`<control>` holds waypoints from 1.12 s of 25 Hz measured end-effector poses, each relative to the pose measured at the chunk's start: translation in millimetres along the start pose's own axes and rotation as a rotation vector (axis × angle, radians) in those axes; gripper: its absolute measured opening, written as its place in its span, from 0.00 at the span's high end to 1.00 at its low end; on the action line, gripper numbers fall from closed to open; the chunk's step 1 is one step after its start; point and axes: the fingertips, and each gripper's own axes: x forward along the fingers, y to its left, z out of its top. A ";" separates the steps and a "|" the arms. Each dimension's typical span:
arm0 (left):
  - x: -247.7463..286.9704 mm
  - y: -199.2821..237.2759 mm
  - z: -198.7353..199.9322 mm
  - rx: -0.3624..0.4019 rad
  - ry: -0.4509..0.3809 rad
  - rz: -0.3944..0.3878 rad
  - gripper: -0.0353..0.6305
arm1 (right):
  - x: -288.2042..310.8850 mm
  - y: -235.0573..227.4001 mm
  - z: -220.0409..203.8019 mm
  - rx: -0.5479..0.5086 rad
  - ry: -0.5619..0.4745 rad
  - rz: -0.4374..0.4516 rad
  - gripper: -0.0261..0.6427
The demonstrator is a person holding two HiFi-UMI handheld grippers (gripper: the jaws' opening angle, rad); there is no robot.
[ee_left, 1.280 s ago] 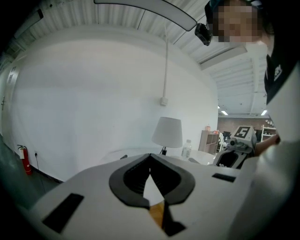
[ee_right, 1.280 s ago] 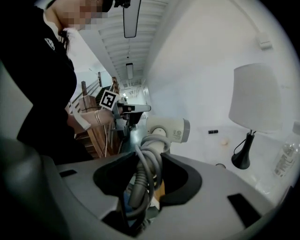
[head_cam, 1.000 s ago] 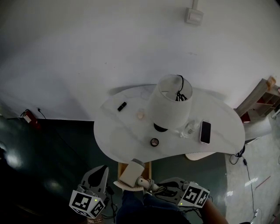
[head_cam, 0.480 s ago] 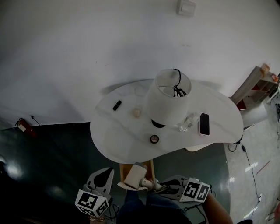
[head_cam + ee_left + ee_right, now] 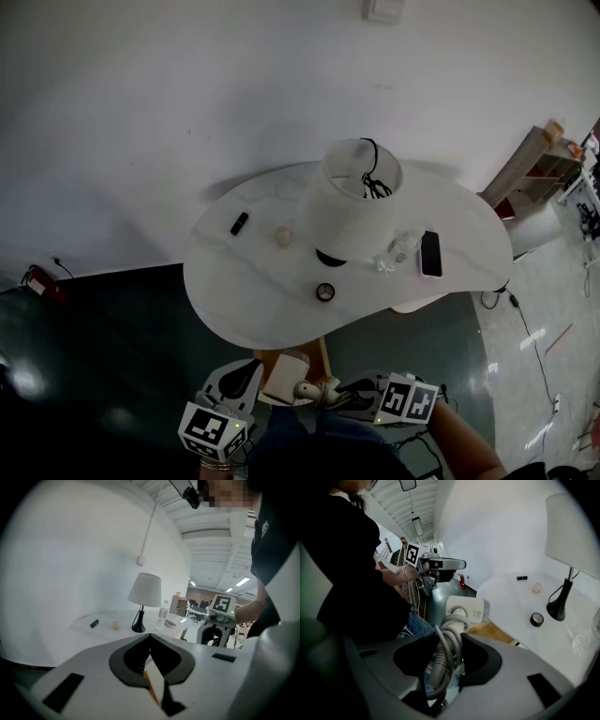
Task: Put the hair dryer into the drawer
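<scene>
- The hair dryer (image 5: pixel 284 377) is white, with a short, fat body and a thin handle.
- It is at the bottom middle of the head view, over the open wooden drawer (image 5: pixel 321 359).
- The drawer sticks out from under the near edge of the round white table (image 5: pixel 244 291).
- In the right gripper view the hair dryer (image 5: pixel 468 610) shows in the middle of the frame. Its round back end faces the camera.
- A grey cord (image 5: pixel 445 653) is wound round and round its handle.
- The right gripper (image 5: pixel 447 641) squeezes that handle and the cord between its two jaws.
- Below and to the right of the hair dryer you can see the brown wood of the drawer (image 5: pixel 490 631).
- The right gripper (image 5: pixel 349 394) is at the bottom of the head view, just right of the hair dryer.
- The left gripper (image 5: pixel 246 375) is just to the left of it.
- In its own view, the left gripper (image 5: pixel 151 667) has its jaws pressed onto a thin white board (image 5: pixel 157 681) with an orange-brown edge.
- A white lamp (image 5: pixel 352 202) stands on the table, in the middle of the frame.
</scene>
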 end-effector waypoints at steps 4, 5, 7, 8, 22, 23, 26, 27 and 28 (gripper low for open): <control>9.8 -6.8 -2.8 0.012 -0.002 -0.033 0.92 | 8.7 -0.7 2.7 -0.019 0.041 0.014 0.69; 11.4 -7.2 -3.5 0.020 -0.001 -0.035 0.92 | 10.5 -1.0 2.9 -0.023 0.050 0.018 0.69; 12.9 -6.2 -6.4 0.029 0.006 -0.035 0.92 | 13.9 -1.6 3.2 -0.025 0.065 0.026 0.69; 13.2 -5.4 -8.3 0.027 0.010 -0.036 0.92 | 15.5 -2.1 3.3 -0.023 0.072 0.030 0.69; 12.5 1.2 -37.3 -0.012 0.047 -0.037 0.92 | 43.3 -4.4 -8.0 0.075 0.210 0.060 0.69; 11.9 1.8 -39.7 -0.017 0.048 -0.035 0.92 | 46.0 -4.6 -9.4 0.087 0.224 0.055 0.69; 9.7 4.9 -45.2 -0.025 0.054 -0.029 0.92 | 54.5 -5.8 -13.8 0.115 0.252 0.041 0.69; 8.9 6.7 -46.6 -0.025 0.057 -0.028 0.92 | 57.4 -7.0 -14.5 0.130 0.254 0.039 0.69; 8.2 8.5 -47.8 -0.024 0.059 -0.027 0.92 | 59.9 -8.5 -15.1 0.148 0.256 0.036 0.69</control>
